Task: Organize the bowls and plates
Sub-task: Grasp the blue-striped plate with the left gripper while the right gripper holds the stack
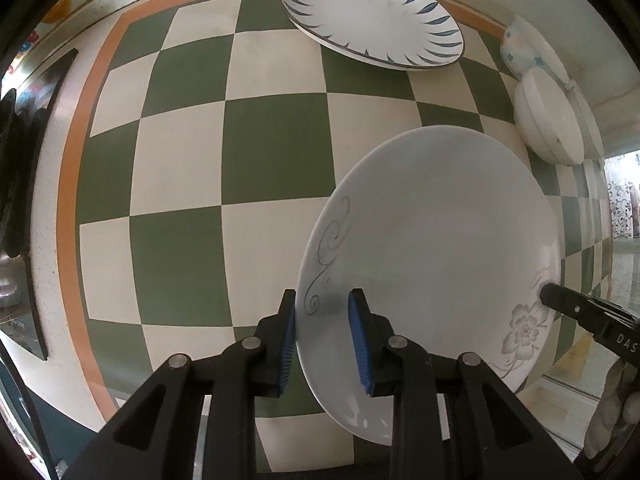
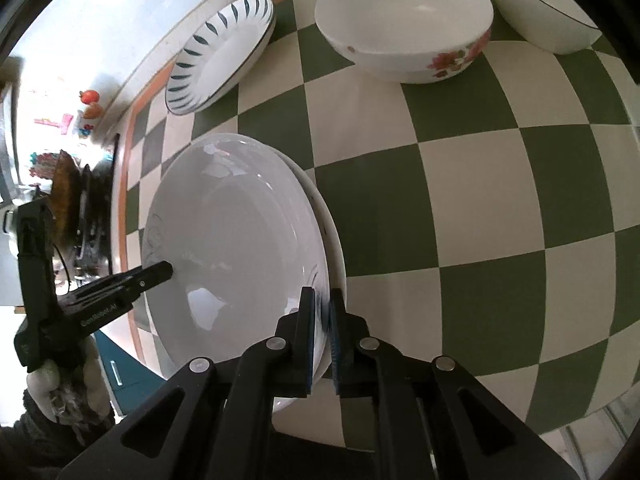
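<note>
Left tongs [image 1: 322, 336]: the blue pads sit on both sides of the near edge of the white plate [image 1: 432, 264]. One pad is under the edge and one is on top. There is still a small gap, so I cannot tell if they pinch it or only sit around it.

Right tongs [image 2: 320, 336]: pressed nearly together and pinching the edge of the white plate [image 2: 236, 248] on the other side. In the left camera, the tip of the right tongs [image 1: 560, 300] touches the plate by the flower drawing.

White plate: big and round, with grey swirls and a grey flower on its edge. It sits near the front of the counter [image 1: 180, 184]. In the right camera, another white edge peeks out from under it, so it seems to lie on a second plate [image 2: 334, 240].

Leaf plate [image 1: 372, 20]: white with dark blue leaf marks all around. It is at the back of the counter, well apart from the white plate.

Flower bowl [image 2: 404, 28]: white with red flowers on the side, standing upright at the back.

Line bowl [image 2: 540, 4]: white with a thin dark line at the edge, just beside the flower bowl.

Counter: covered in green and cream squares with an orange stripe at the edge.
</note>
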Available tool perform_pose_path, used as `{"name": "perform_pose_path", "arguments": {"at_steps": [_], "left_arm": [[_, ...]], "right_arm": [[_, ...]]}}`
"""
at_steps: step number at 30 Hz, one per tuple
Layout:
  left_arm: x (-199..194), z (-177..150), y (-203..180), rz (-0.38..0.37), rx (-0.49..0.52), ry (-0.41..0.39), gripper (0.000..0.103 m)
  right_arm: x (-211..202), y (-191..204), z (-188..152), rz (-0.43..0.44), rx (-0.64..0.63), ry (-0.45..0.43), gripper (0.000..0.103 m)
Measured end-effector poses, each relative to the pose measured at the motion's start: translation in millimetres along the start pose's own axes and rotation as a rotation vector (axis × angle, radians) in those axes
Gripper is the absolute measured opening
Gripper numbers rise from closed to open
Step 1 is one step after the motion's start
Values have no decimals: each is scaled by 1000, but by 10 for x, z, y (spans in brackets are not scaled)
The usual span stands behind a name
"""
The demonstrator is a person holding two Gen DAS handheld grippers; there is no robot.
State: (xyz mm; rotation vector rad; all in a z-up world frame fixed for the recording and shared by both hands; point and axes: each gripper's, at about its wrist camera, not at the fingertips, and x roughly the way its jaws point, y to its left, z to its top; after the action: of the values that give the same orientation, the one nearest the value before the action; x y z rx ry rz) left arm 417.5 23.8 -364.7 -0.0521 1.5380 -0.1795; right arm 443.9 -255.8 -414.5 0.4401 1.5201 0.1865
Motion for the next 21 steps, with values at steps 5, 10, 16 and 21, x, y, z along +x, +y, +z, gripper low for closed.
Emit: {"name": "perform_pose_path", "arguments": {"at_steps": [5, 10, 16, 21], "left_arm": [[-36, 52, 17, -6, 3, -7, 23], [-95, 88, 49, -14, -8, -4, 23], [-527, 348, 171, -36, -49, -83, 24], [-711, 1017, 315, -52, -97, -135, 31]], "right_arm": [[-1, 32, 24, -29, 6, 34, 10], [-61, -20, 73, -59, 9, 59, 12], [-436, 60, 302, 4, 19, 5, 13], [-774, 417, 931, 109, -12, -80, 35]]}}
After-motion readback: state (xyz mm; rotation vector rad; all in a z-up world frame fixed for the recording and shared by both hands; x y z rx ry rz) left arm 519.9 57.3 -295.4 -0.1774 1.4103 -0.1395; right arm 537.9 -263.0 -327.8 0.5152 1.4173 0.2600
